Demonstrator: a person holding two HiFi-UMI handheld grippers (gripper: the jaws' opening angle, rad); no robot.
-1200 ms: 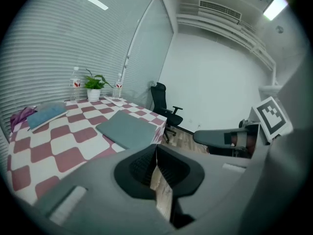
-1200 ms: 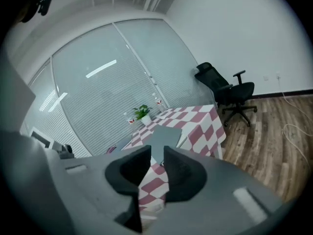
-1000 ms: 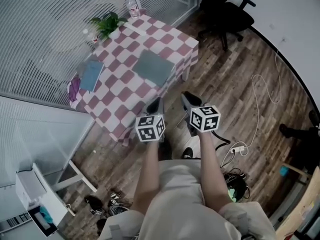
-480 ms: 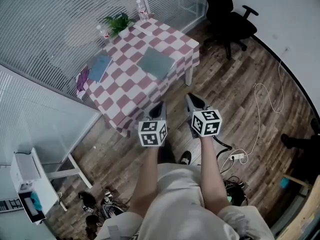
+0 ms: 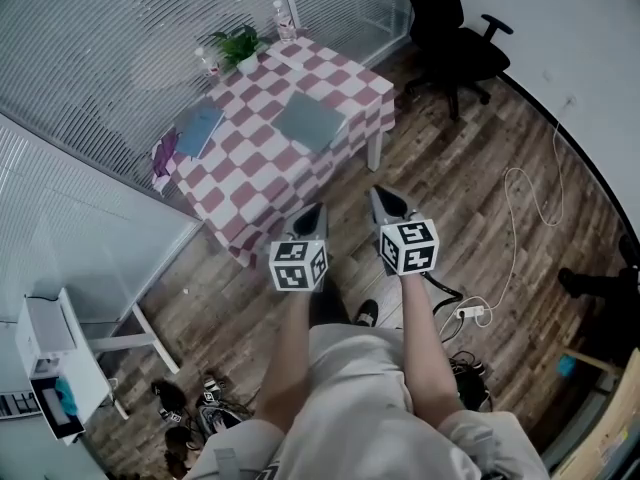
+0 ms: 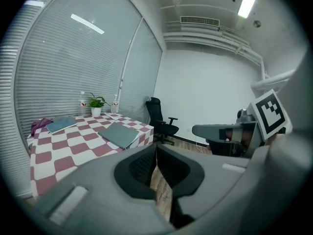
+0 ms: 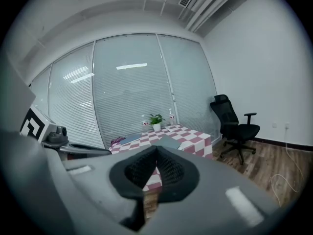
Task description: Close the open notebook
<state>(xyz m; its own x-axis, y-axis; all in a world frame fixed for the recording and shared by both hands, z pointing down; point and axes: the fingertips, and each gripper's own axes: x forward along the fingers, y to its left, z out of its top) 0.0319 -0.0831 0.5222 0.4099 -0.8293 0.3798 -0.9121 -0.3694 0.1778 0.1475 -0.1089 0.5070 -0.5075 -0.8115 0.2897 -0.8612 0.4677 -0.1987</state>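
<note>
Standing clear of table (image 5: 240, 183): left gripper (image 5: 311, 213) jaws together, right gripper (image 5: 386, 200) just closed, both empty. Notebook (image 5: 311, 120) looks flat; I'd recheck its edges.

Head view: mounted high, facing steeply down over the person's arms (image 5: 290, 353). The desk (image 5: 250, 178) is far off at 11 o'clock and the office chair (image 5: 455, 43) at 1 o'clock.
Left gripper view: rides the left hand-held gripper (image 5: 310, 218), set low, facing almost level along its jaws. The desk is at 9 o'clock, not close.
Right gripper view: rides the right hand-held gripper (image 5: 386, 204), also near level. The desk is straight ahead, well apart.
Shared by all three: desk, chair, potted plant (image 5: 238, 43).
Each gripper view catches the other hand-held gripper at its edge.
</note>
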